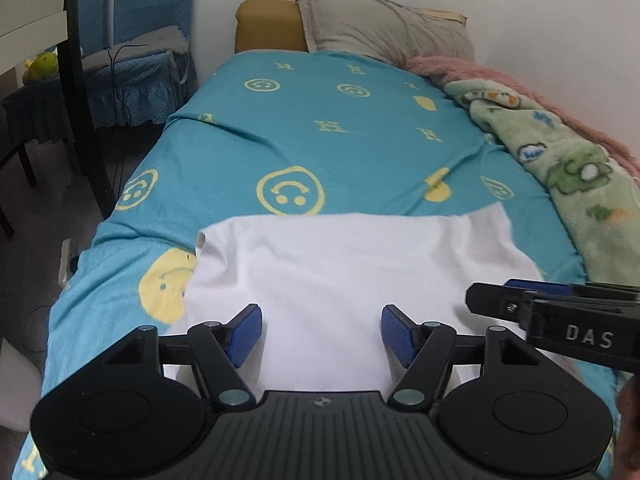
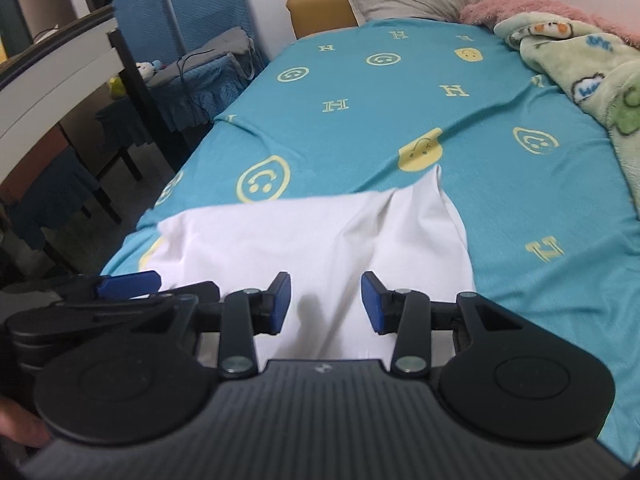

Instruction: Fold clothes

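Beyond the white garment [image 1: 328, 272] you have open teal bedspread [image 1: 320, 120]; the green blanket [image 1: 560, 160] blocks the right, the pillow [image 1: 384, 28] the far end.

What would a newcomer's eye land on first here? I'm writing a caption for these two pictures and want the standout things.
First the white garment, spread flat at the near end of the bed, bright against the turquoise bedspread printed with yellow smiley faces. Over it hover the left claw and right claw, both open with nothing between their blue pads. Along the bed's right edge lies a green cartoon blanket.
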